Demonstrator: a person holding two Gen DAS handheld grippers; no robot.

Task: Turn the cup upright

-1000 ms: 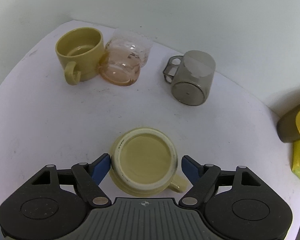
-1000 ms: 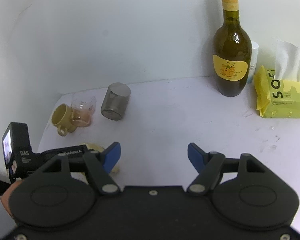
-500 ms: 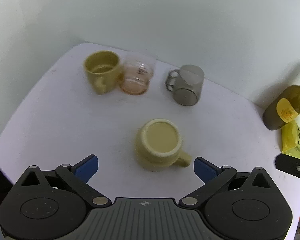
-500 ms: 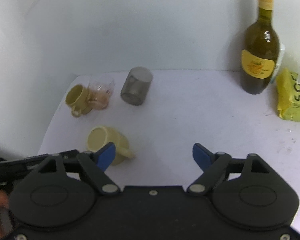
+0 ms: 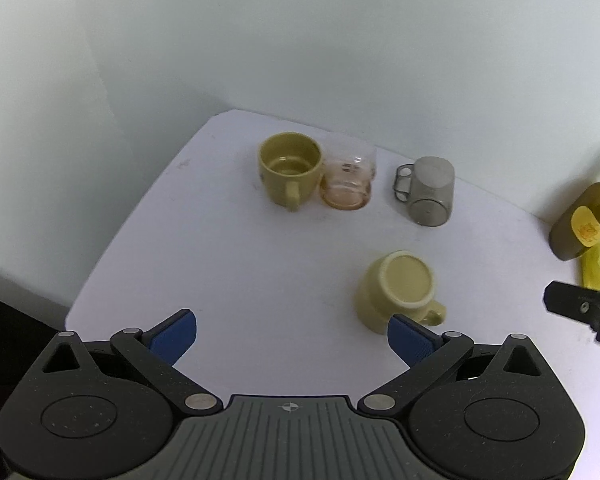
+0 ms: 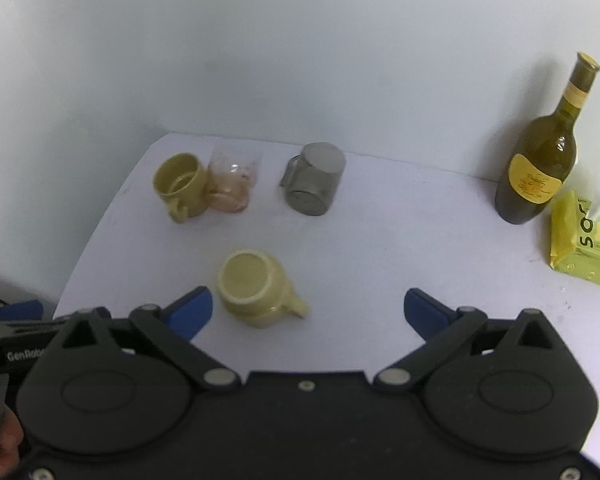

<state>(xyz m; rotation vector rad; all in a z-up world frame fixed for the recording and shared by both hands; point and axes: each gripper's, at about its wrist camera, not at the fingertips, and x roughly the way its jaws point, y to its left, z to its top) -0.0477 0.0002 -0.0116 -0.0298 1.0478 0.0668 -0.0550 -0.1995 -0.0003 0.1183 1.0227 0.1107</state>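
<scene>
A pale yellow mug (image 5: 400, 292) stands upside down on the white table, base up, handle to the right; it also shows in the right wrist view (image 6: 256, 288). A grey cup (image 5: 430, 190) also stands upside down at the back, seen too in the right wrist view (image 6: 314, 184). My left gripper (image 5: 292, 336) is open and empty, pulled back from the yellow mug, which lies just beyond its right finger. My right gripper (image 6: 308, 312) is open and empty, the yellow mug near its left finger.
An upright yellow mug (image 5: 290, 168) and a clear pinkish glass (image 5: 348, 180) stand together at the back left. A green wine bottle (image 6: 540, 160) and a yellow tissue pack (image 6: 584, 240) stand at the right. The table's left edge (image 5: 112, 248) drops off.
My left gripper has let go of the upside-down yellow mug, opened wide and drawn back and to the left. My right gripper has also pulled back, so more of the table shows.
</scene>
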